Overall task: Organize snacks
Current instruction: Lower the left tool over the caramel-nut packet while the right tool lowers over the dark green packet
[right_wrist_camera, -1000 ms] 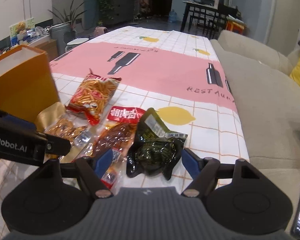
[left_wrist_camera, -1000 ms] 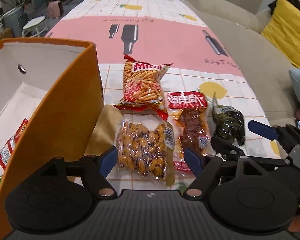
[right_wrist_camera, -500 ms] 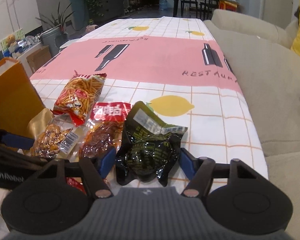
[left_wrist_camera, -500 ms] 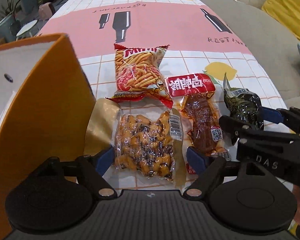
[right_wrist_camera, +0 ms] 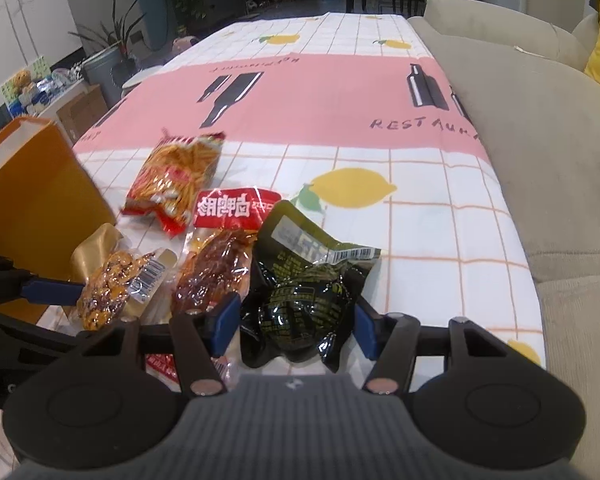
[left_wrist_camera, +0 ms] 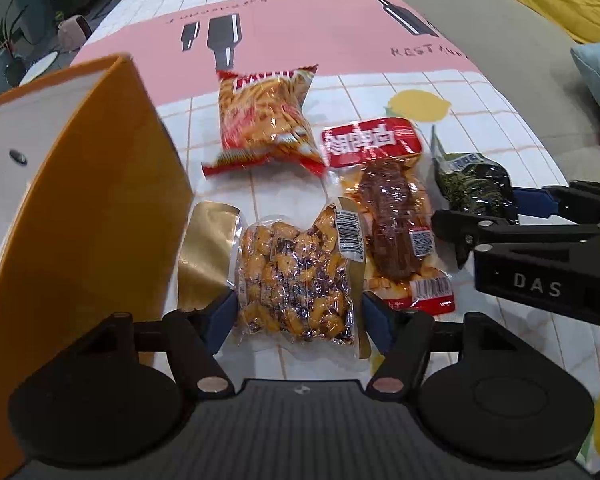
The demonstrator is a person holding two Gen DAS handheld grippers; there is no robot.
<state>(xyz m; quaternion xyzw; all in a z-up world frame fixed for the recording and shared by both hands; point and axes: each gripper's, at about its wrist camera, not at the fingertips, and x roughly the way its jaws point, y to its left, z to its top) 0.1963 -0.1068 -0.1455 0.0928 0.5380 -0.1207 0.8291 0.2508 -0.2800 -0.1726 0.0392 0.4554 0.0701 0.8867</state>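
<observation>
Nearest the left gripper, a clear pack of orange and dark snack pieces lies flat on the tablecloth, its near end already between the blue fingers, which stand wide apart and hold nothing; the pack's long axis runs straight away from the jaws, so a close here would pinch it across its width. The right gripper is likewise spread open and empty, with a crumpled dark green packet sitting between its fingers, the packet's label end pointing away and slightly left. Each hand is therefore nearest its own target. Between these two lies a red-topped pack of brown meat, lengthwise in the same direction and touching the clear pack's edge. Just left of the clear pack stands the open orange paper bag, probably the destination, well within the left hand's reach. Farther off, a red bag of stick snacks rests beside the bag's far corner.
</observation>
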